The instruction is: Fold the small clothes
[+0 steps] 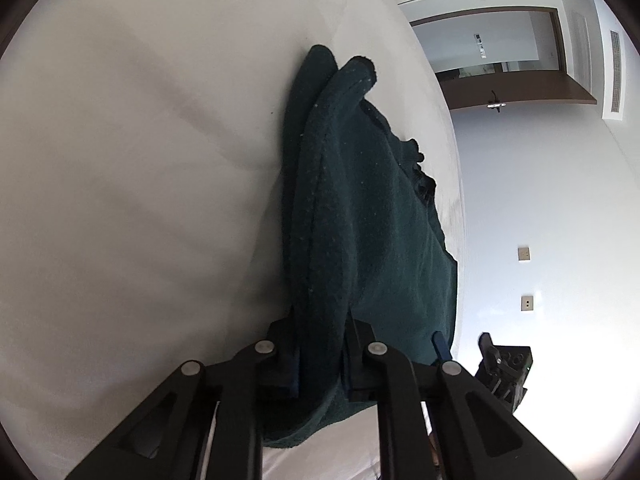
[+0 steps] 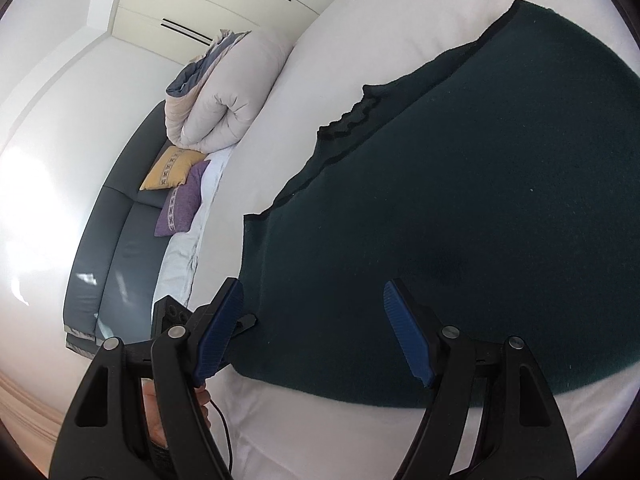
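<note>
A dark green knitted garment (image 1: pixel 360 216) lies on a white bed (image 1: pixel 120 160). My left gripper (image 1: pixel 322 352) is shut on a folded edge of it, and the cloth rises in a ridge from between the fingers. In the right wrist view the same garment (image 2: pixel 460 208) spreads flat over the bed (image 2: pixel 360 40). My right gripper (image 2: pixel 312 332) is open just above the garment's near edge, with its blue pads (image 2: pixel 404 332) apart and nothing between them.
A rolled white duvet (image 2: pixel 220 96), a yellow cushion (image 2: pixel 172 168) and a purple cushion (image 2: pixel 182 204) lie at the bed's far end by a grey headboard (image 2: pixel 116 240). The right gripper's tip (image 1: pixel 504 368) shows beyond the garment. Wall and doorway (image 1: pixel 500 56) stand behind.
</note>
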Demonstrator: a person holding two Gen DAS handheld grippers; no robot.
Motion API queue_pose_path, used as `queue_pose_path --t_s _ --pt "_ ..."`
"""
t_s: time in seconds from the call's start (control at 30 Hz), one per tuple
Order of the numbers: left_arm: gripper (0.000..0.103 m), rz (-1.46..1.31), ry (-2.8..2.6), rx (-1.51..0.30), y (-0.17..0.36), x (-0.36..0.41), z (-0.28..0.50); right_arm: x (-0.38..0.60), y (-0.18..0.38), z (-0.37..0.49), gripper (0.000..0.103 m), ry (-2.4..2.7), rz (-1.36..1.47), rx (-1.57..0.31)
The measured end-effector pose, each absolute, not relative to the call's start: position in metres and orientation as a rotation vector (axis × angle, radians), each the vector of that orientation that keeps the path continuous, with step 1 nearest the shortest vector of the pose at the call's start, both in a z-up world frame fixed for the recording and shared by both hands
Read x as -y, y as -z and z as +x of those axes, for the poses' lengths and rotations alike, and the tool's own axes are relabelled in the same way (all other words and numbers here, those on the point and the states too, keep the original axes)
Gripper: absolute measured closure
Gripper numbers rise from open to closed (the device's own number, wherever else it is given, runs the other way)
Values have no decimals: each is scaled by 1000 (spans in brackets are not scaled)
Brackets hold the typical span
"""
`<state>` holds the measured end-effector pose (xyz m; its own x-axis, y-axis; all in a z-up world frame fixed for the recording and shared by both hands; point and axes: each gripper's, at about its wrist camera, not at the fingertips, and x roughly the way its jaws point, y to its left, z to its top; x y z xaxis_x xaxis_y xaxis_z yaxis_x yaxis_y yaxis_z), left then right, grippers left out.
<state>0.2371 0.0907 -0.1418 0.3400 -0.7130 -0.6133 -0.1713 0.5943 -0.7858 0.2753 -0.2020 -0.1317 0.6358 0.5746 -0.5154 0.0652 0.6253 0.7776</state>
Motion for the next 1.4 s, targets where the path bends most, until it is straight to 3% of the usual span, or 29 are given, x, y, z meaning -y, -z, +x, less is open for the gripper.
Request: queue_pose_path --t_s 0.17,0.43,0.67,0.87,0.97,1.07,1.1,1.4 --pt "90 -883 440 -1159 123 -83 237 205 171 303 31 -312 887 -916" --pt "90 -743 500 -1106 68 -32 243 218 162 299 31 -380 988 -865" --pt "90 -547 638 -1076 24 86 253 263 143 297 31 -443 1103 -773" --pt "90 -413 795 -1111 42 203 249 298 161 322 27 -502 1251 -820" --pt "80 -411 798 -1150 63 218 247 314 183 332 27 -510 1368 -844" --pt "53 -460 787 -1098 64 195 242 326 194 334 27 -561 1466 -816" --pt "50 -469 773 -1074 61 185 240 327 194 335 27 -572 1460 -814" --pt "46 -509 740 -1063 77 132 230 313 176 351 28 -495 1272 -941"
